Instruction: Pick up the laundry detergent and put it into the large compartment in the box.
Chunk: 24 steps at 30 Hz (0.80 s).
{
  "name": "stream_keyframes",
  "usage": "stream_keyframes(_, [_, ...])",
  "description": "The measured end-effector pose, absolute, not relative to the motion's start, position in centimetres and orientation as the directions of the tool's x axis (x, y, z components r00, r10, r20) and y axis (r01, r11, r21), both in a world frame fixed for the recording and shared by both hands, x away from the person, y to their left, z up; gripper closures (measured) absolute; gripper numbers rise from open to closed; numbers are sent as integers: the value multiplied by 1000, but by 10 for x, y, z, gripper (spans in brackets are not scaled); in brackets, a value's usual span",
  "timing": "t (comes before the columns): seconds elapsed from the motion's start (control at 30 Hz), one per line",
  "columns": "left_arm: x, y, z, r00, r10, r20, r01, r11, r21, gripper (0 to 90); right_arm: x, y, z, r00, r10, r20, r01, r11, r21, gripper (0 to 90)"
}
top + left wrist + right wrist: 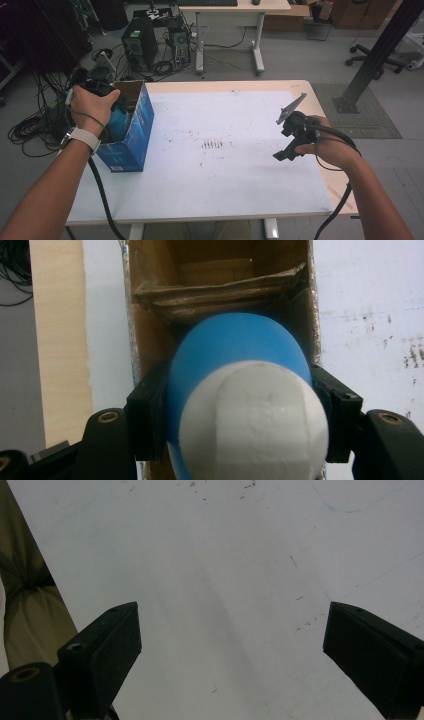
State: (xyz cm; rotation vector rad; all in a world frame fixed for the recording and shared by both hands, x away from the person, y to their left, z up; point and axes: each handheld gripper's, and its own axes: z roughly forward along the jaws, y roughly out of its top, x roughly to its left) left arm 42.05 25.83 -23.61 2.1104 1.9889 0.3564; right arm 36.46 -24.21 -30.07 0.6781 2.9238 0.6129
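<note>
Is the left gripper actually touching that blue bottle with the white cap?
Touching. In the left gripper view, the left gripper has both black pads pressed against the sides of the blue bottle with the white cap, above the open cardboard box.

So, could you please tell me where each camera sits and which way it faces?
High view: above the person's side, looking forward and down on the table; both forearms, the left tool and the right tool show.
Left gripper view: on the left tool, looking into the open box; its jaws clamp the blue and white bottle.
Right gripper view: on the right tool, facing the white tabletop; its jaws stand apart.
Shared: high and left gripper views both show box and bottle.
</note>
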Motion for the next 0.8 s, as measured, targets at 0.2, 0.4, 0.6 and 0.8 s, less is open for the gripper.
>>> stream_keyframes(0.2, [421,258,-244,56,998,23,946,-61,318,373,364,-245,-302,-895,446,17,415,819,397,88])
stream_keyframes(0.4, [422,257,-251,66,997,31,949,-72,307,373,364,-246,-302,-894,448,18,418,817,396,88])
stream_keyframes(0.6, [423,256,-254,70,997,35,948,-77,308,372,364,-245,-303,-895,446,19,417,819,395,89])
stream_keyframes(0.8, [423,257,-261,74,997,30,950,-80,303,373,364,-245,-303,-894,447,20,418,818,395,88])
